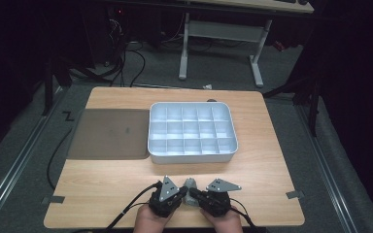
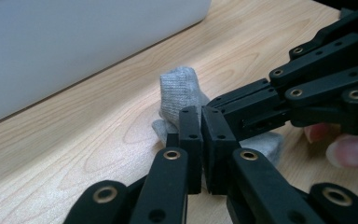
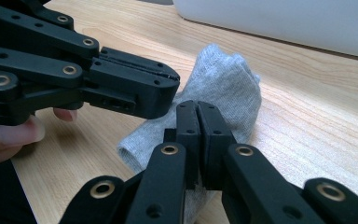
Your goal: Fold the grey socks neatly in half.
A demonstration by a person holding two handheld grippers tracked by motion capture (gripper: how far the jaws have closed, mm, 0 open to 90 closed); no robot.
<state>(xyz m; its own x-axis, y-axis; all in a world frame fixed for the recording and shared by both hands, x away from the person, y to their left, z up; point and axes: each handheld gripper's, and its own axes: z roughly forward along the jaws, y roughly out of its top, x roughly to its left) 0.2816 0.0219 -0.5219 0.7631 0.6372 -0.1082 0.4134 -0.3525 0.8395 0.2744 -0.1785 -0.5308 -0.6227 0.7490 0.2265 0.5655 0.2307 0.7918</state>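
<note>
In the high view, the wooden surface [image 1: 126, 179] fills the middle of the frame, with a white compartment tray [image 1: 192, 154] at its centre and a dark flat mat [image 1: 108, 133] touching the tray's left side. At the bottom centre, two hands come in from the lower edge; the left tool [image 1: 183, 193] and the right tool [image 1: 193, 195] point toward each other, and a small grey sock [image 1: 190, 184] sits between them, well below the tray's front wall. In the left gripper view, the left tool [image 2: 201, 122] rises from the bottom centre with its jaws together on a fold of the sock [image 2: 179, 89], whose bunched end stands up just above the tips at mid-frame. The right tool [image 2: 214, 103] enters from the right edge, its tip against the same cloth, with fingertips [image 2: 349, 150] at the far right. The white tray [image 2: 74, 42] takes the upper left. In the right gripper view, the right tool [image 3: 197, 116] rises from the bottom centre, jaws closed on the sock [image 3: 223, 84], which spreads from the lower middle up toward the centre right. The left tool [image 3: 175, 86] reaches in from the upper left, closed, its tip touching the sock. The tray's wall [image 3: 284, 23] runs along the top right.
</note>
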